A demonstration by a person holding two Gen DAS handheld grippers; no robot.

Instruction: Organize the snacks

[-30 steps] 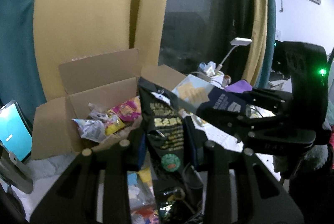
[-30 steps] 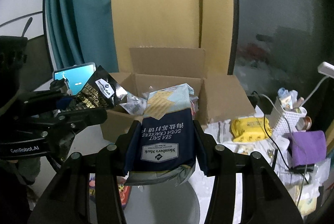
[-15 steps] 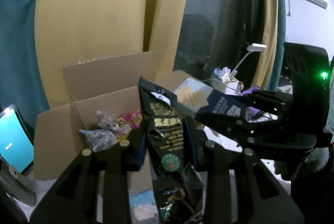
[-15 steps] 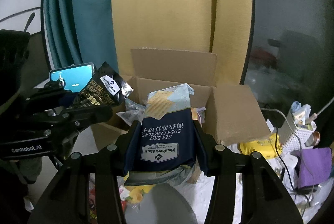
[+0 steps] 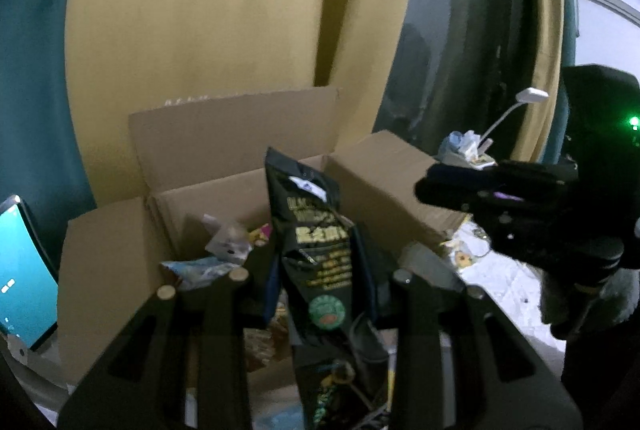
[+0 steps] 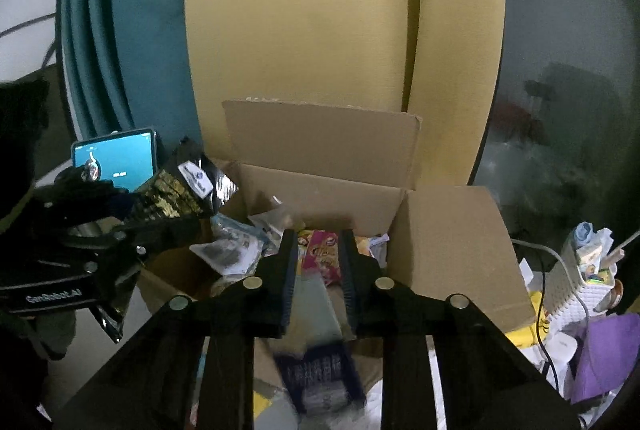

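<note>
Snacks already fill part of the cardboard box (image 6: 320, 197): a pink packet (image 6: 320, 254), a clear wrapper and a few other bags lie inside it. Left hand-held gripper (image 5: 320, 270) is clamped on a tall black snack bag (image 5: 316, 246), held upright just in front of the box's near edge and not yet over the opening. Right hand-held gripper (image 6: 318, 270) has nothing between its fingers, which stand a moderate way apart above the box. Below it, blurred, a dark blue cracker pack (image 6: 320, 378) sits near the box's front; whether it is inside or just short of the wall I can't tell. More packets lie on the counter (image 5: 504, 286) beside the box, so I'd judge the job about midway, with the black bag next to go in.
</note>
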